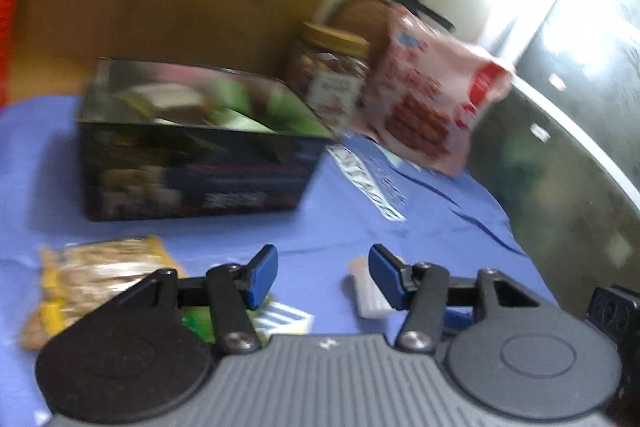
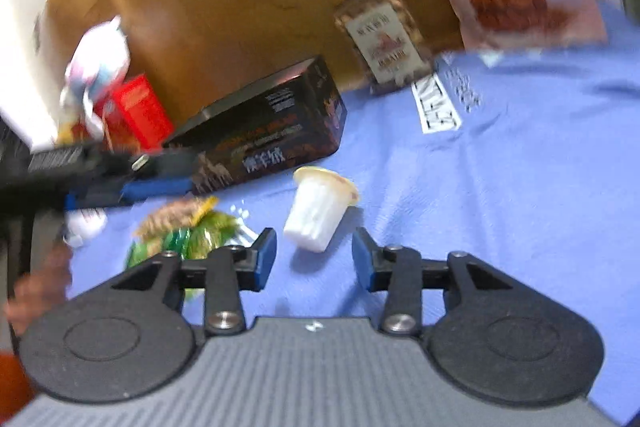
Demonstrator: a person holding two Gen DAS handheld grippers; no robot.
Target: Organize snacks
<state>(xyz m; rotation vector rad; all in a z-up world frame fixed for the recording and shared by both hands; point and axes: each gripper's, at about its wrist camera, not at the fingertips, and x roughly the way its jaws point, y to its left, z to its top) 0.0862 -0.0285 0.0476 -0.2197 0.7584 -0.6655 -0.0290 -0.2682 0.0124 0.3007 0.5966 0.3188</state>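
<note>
Honestly, the white jelly cup [image 2: 320, 213] lies tipped on the blue surface [image 2: 520, 187] at mid-frame, just ahead of the right gripper [image 2: 314, 255], jaws apart and empty. It could roll off if nudged. The left gripper [image 1: 323, 277], also apart, hovers nearby; the dark snack box [image 2: 272, 131] and nut jar [image 2: 384, 35] crowd the upper middle.
</note>
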